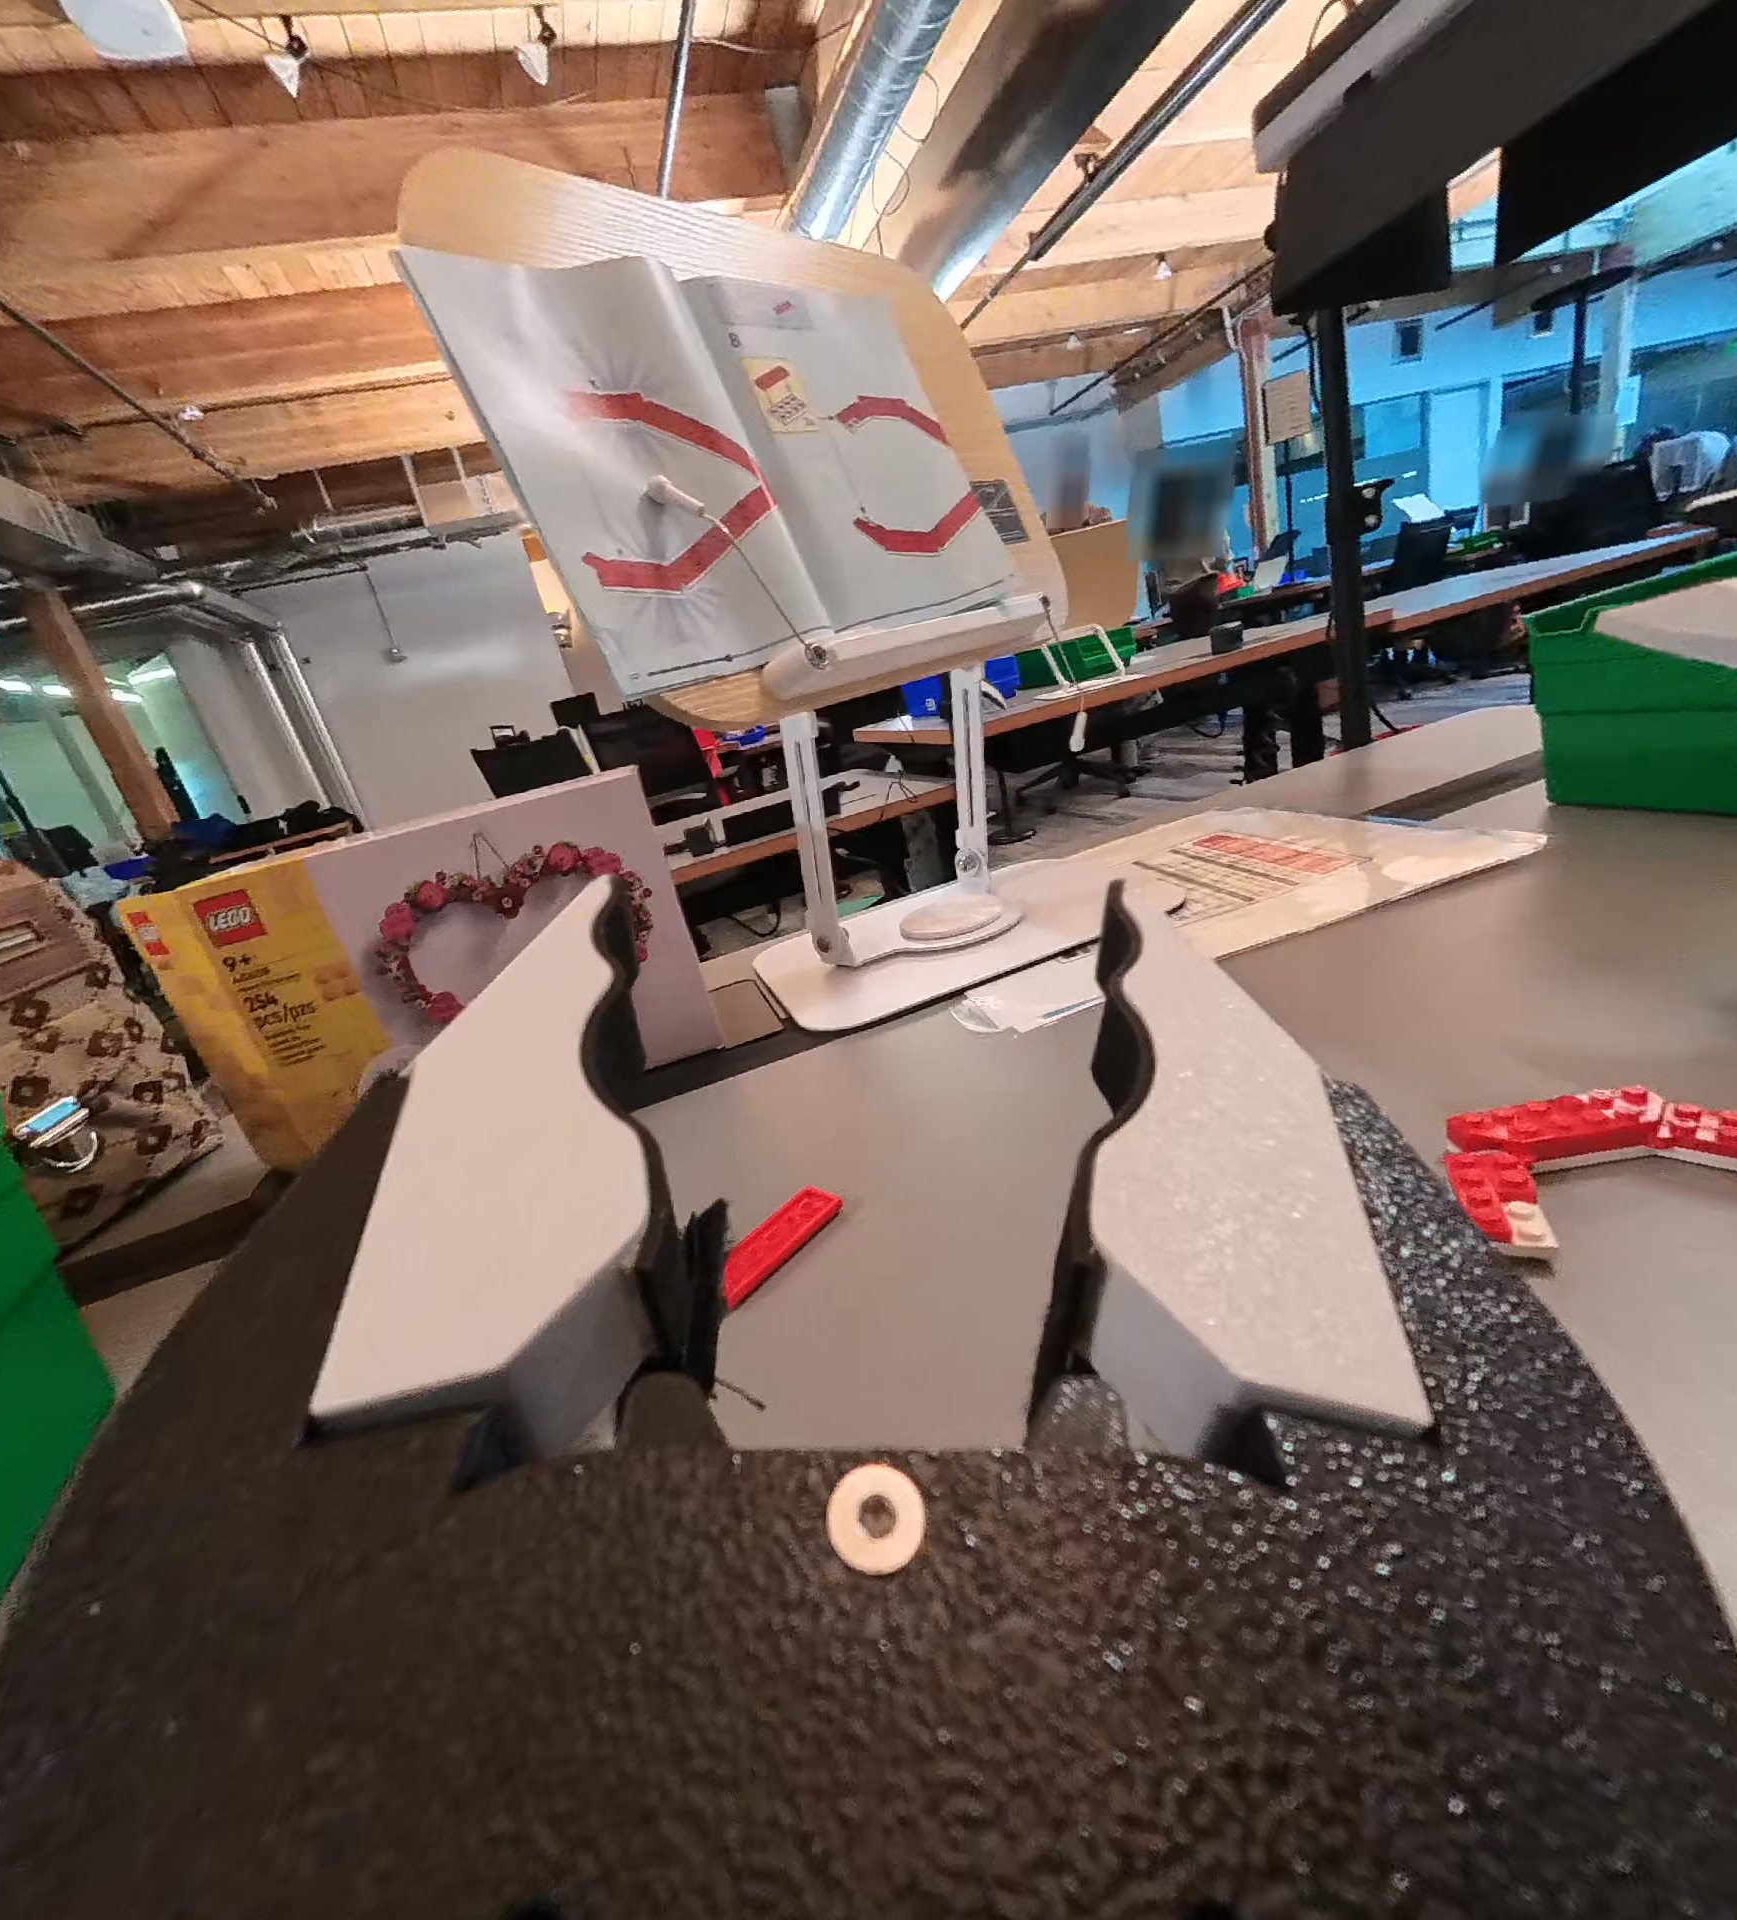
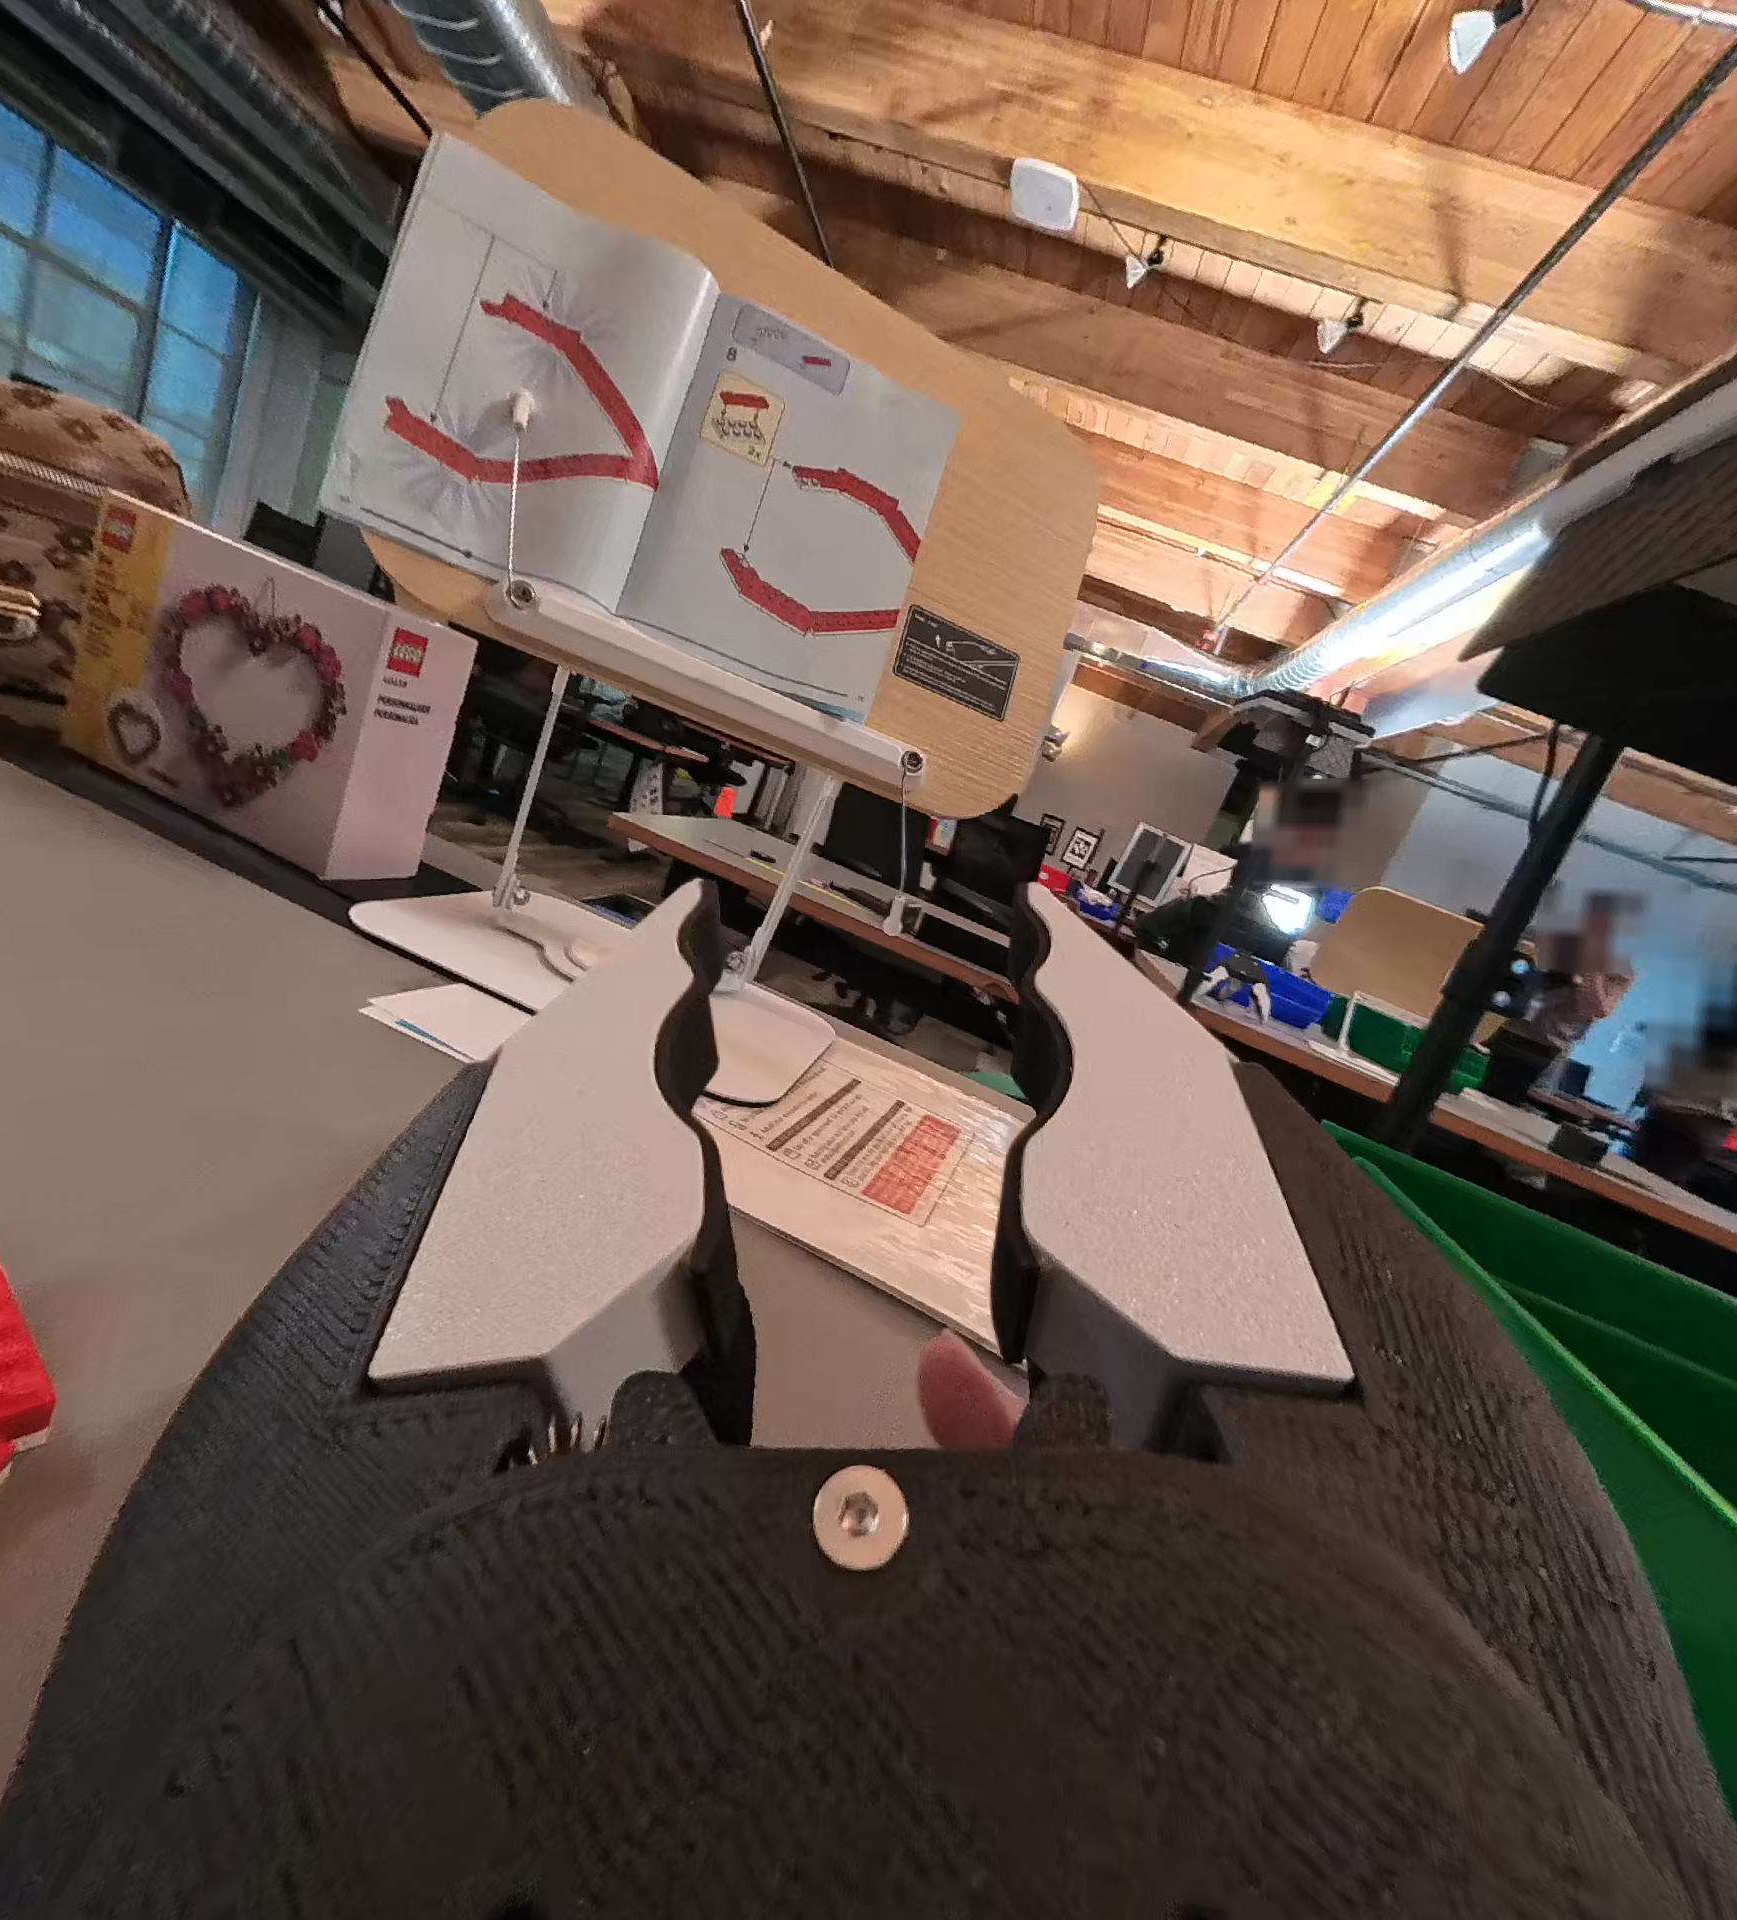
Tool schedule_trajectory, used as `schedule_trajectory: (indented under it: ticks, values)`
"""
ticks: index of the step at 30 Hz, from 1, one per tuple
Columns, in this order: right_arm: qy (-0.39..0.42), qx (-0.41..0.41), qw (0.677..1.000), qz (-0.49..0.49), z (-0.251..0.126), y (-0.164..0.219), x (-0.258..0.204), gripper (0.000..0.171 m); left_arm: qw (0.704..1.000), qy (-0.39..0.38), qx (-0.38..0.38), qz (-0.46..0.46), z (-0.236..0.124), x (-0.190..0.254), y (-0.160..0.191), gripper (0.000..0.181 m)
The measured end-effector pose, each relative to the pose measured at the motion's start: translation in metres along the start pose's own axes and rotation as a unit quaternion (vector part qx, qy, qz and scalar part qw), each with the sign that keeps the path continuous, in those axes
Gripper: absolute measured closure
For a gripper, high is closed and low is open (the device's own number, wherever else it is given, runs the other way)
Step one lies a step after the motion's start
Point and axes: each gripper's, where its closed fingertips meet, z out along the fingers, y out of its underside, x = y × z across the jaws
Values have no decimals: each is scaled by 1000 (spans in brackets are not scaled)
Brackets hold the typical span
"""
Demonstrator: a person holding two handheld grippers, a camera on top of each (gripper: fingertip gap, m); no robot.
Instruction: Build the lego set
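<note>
We hold both grippers over the grey counter (image 1: pixel 1466 997), the left gripper (image 1: pixel 869 935) and right gripper (image 2: pixel 864 935) each with fingers apart and gripping nothing. A loose red plate (image 1: pixel 781 1242) lies flat just left of the left gripper's centre line; the red angled assembly (image 1: pixel 1633 1143) sits well to that plate's right. The instruction booklet (image 1: pixel 729 468) stands open beyond the plate. To do this well, we judge, we should straddle the plate's narrow sides, close gently, and lift level.

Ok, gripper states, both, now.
Left gripper: open, holding nothing; a loose red plate lies on the table below it.
Right gripper: open, holding nothing.
</note>
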Motion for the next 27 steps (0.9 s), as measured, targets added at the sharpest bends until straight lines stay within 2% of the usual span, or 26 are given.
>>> schedule_trajectory:
  ticks: [7, 18, 27]
  values:
    - [-31, 6, 999, 11, 2, -1, -12, 116, 999, 5, -6, 35, 3, 10, 1, 96]
    - [-39, 3, 999, 29, 1, 1, -13, 117, 1000, -11, 1, 5, 0, 0, -1, 99]
    - [-92, -6, 996, 10, -2, -11, -43, 122, 999, -38, 25, 16, -3, -4, -11, 108]
